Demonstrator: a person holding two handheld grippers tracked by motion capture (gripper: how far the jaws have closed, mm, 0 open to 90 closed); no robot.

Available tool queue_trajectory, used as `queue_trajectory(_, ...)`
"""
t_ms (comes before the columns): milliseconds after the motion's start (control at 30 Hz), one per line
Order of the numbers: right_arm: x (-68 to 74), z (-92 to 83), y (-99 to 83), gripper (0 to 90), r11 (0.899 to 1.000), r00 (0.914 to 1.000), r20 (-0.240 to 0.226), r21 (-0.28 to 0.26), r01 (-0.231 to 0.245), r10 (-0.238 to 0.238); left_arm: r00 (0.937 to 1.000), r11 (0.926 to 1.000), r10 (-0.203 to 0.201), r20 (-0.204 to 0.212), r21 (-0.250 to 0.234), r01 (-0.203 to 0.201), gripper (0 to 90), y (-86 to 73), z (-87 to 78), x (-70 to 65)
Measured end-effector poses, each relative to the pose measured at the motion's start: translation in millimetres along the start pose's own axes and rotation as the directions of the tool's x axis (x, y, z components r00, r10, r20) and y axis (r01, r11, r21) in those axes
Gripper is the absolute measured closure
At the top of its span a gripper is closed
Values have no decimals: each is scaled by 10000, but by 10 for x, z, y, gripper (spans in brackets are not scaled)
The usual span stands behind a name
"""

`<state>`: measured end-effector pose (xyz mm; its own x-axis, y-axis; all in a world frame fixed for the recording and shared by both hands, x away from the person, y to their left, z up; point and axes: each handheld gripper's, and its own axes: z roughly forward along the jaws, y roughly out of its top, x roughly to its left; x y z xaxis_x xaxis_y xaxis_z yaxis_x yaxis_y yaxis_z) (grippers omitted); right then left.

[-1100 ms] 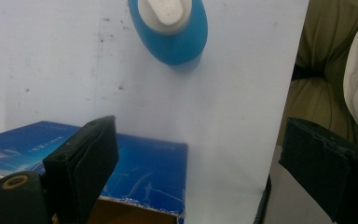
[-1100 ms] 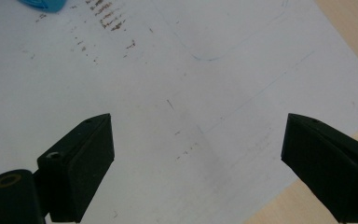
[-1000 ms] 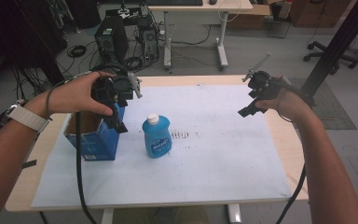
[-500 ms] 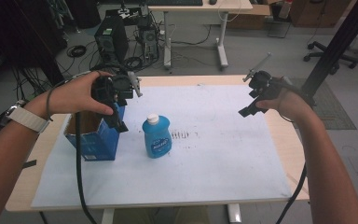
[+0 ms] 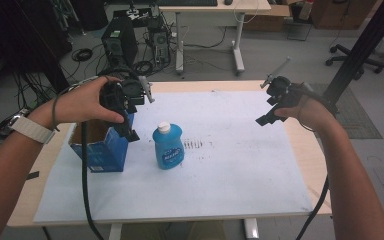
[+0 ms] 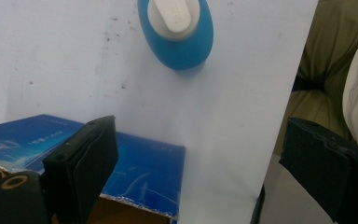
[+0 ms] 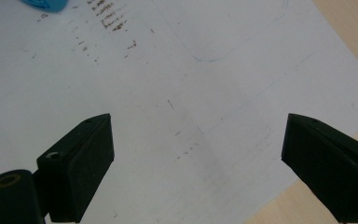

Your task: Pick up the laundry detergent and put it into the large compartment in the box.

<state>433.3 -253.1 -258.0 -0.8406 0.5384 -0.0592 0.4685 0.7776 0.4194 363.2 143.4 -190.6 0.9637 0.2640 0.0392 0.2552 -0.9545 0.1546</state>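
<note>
A blue bottle (image 5: 168, 145) with a white cap stands upright on the white sheet near the table's middle, and from above in the left gripper view it is the blue bottle (image 6: 177, 32). Left of it sits an open blue cardboard box (image 5: 100, 147), also the blue box (image 6: 140, 168). My left gripper (image 5: 129, 131) hovers over the box's right edge, jaws wide apart with nothing between them (image 6: 196, 172). My right gripper (image 5: 262, 120) hangs above the sheet's right part, open and empty (image 7: 196, 172).
A white sheet (image 5: 230, 165) covers most of the wooden table (image 5: 325, 185); it has dark smudges (image 5: 195, 145) right of the bottle. Behind the table stand a computer tower (image 5: 117, 40), cables and a desk. A black pole (image 5: 360, 50) rises at the right.
</note>
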Motion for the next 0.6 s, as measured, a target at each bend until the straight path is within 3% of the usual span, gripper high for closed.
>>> queue_trajectory(400,24,-1,13,87,10000,10000,23,-52,82,-82,9974,9976,-691,-220,-74,690,94,36,-39,-24)
queue_trajectory(600,29,11,22,81,10000,10000,-10,-2,99,-99,9897,9904,-1379,-376,-148,1375,88,75,-72,-19)
